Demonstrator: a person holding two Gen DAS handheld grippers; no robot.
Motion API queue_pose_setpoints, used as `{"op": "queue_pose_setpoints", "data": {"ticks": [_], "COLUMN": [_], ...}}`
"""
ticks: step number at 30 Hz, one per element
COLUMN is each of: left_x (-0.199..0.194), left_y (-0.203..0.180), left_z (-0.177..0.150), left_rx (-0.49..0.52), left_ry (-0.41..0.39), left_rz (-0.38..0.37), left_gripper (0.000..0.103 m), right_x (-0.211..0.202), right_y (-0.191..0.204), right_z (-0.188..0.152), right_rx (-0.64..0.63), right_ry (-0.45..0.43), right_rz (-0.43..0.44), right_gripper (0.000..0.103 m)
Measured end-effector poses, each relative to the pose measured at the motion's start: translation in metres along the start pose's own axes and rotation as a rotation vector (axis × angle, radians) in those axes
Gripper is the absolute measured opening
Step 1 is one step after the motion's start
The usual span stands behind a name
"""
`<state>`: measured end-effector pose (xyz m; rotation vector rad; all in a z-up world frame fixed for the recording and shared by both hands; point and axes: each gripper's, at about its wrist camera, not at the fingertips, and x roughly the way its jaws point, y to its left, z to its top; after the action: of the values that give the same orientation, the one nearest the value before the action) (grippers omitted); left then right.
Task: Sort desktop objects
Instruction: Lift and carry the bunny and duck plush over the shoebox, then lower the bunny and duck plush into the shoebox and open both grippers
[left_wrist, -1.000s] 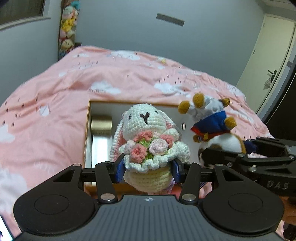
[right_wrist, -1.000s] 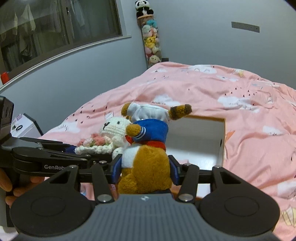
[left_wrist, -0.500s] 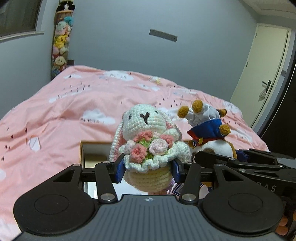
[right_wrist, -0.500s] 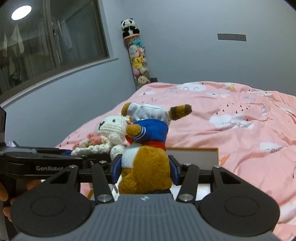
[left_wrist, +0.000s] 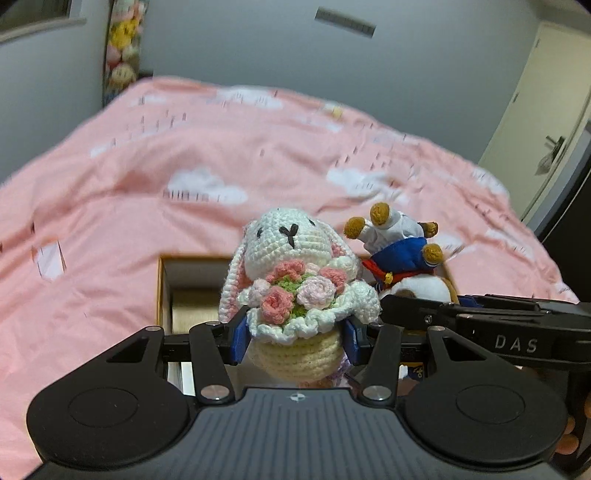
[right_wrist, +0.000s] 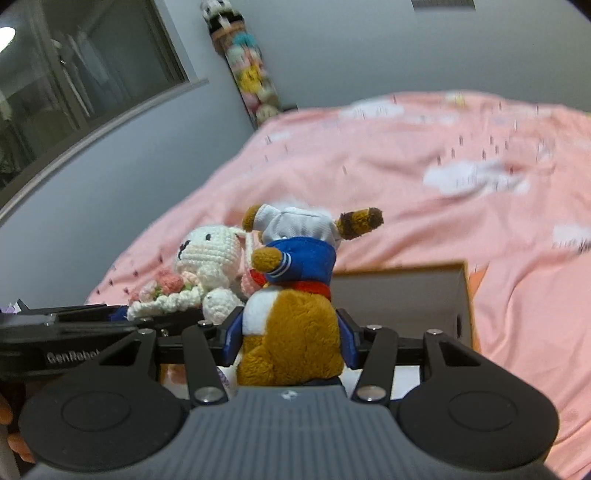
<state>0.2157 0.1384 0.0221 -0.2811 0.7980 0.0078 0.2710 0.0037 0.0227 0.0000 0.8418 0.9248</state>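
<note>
My left gripper (left_wrist: 295, 341) is shut on a white crocheted bunny (left_wrist: 291, 280) that holds pink roses; it sits upright between the blue pads. My right gripper (right_wrist: 291, 341) is shut on a brown plush toy (right_wrist: 295, 295) in a blue jacket and white cap. The two toys are side by side in the air above an open cardboard box (left_wrist: 192, 284), which also shows in the right wrist view (right_wrist: 402, 302). The right gripper reaches into the left wrist view (left_wrist: 480, 314); the bunny shows in the right wrist view (right_wrist: 210, 258).
The box lies on a bed with a pink cloud-print cover (left_wrist: 147, 184). A column of small plush toys (right_wrist: 247, 74) hangs in the far corner. A door (left_wrist: 546, 110) is at the right and a dark window (right_wrist: 74, 74) at the left.
Both views have tilted back down, so more of the box shows below the toys than half a second ago. Both grippers keep their hold on the toys.
</note>
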Motion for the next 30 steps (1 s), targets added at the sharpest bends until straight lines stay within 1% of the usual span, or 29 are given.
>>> {"op": "queue_pose_setpoints", "data": {"ticks": [3,7,10,15,19,22,27,30], "left_x": [0.017,0.031,0.039,0.05,0.06,0.068,0.074,0.076], "left_y": [0.007,0.005,0.006,0.006,0.007,0.014,0.017,0.017], "left_z": [-0.005,-0.011,-0.016,-0.019,-0.022,-0.024,-0.024,-0.024], "left_rx": [0.005,0.061,0.086,0.116,0.14,0.113,0.111,0.112], "left_ry": [0.039,0.066,0.095,0.131,0.184,0.202,0.223,0.224], "left_rz": [0.003,0.022,0.024,0.022,0.03,0.031,0.021,0.022], "left_gripper": [0.056,0.056,0.056,0.056,0.056,0.056,0.059,0.062], "right_x": [0.021,0.042,0.05,0.069,0.081,0.088,0.099,0.101], "right_y": [-0.01,-0.022,-0.026,-0.031,-0.034,-0.035,-0.038,-0.037], "right_z": [-0.001,-0.001,-0.003,-0.006,-0.008,-0.009,-0.009,-0.01], "right_rx": [0.023,0.05,0.063,0.058,0.063,0.06,0.076,0.061], "right_ry": [0.059,0.125,0.164,0.241,0.27,0.286,0.319,0.317], "right_rz": [0.01,0.011,0.02,-0.003,-0.005,0.007,-0.012,-0.034], "right_gripper": [0.053,0.053,0.053,0.052,0.052,0.052,0.055,0.057]}}
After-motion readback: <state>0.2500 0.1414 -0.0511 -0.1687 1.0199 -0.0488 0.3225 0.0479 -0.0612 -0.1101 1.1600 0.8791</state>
